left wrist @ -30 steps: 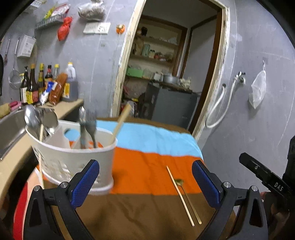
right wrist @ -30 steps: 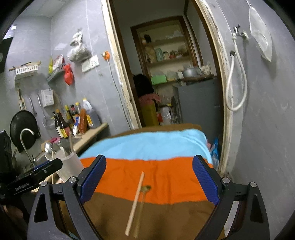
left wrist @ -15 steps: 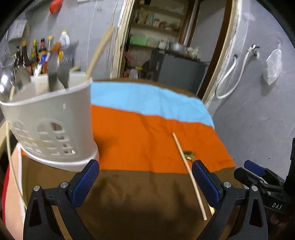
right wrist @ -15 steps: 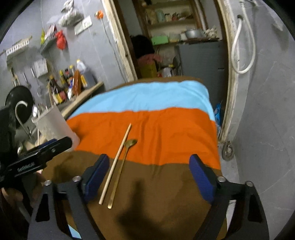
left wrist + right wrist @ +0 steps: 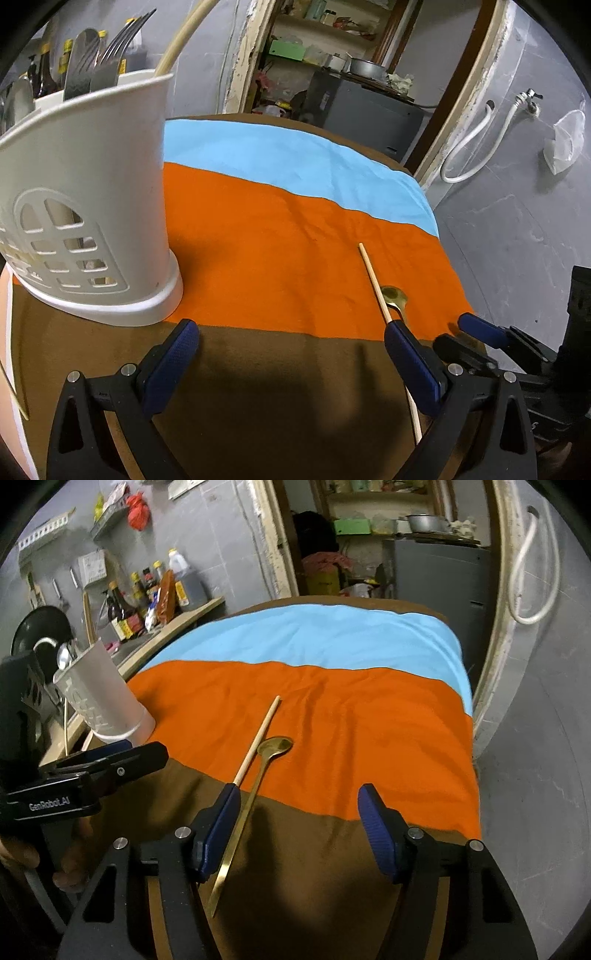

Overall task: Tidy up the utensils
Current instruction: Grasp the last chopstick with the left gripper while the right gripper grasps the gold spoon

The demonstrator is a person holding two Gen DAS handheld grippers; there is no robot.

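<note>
Left wrist view: the left gripper (image 5: 291, 350), jaws wide apart and empty, sits at the bottom of the frame over a brown, orange and light-blue striped cloth (image 5: 266, 258). A white slotted plastic utensil holder (image 5: 85, 206) with metal forks (image 5: 110, 62) fills the upper left. A pale wooden chopstick (image 5: 376, 288) and a gold metal spoon (image 5: 394, 297) lie at lower right.

Right wrist view: the right gripper (image 5: 301, 812), its jaws just narrowing yet apart, gripping nothing, has the spoon's handle between them beside the left finger; the chopstick runs from centre frame down behind that finger.
</note>
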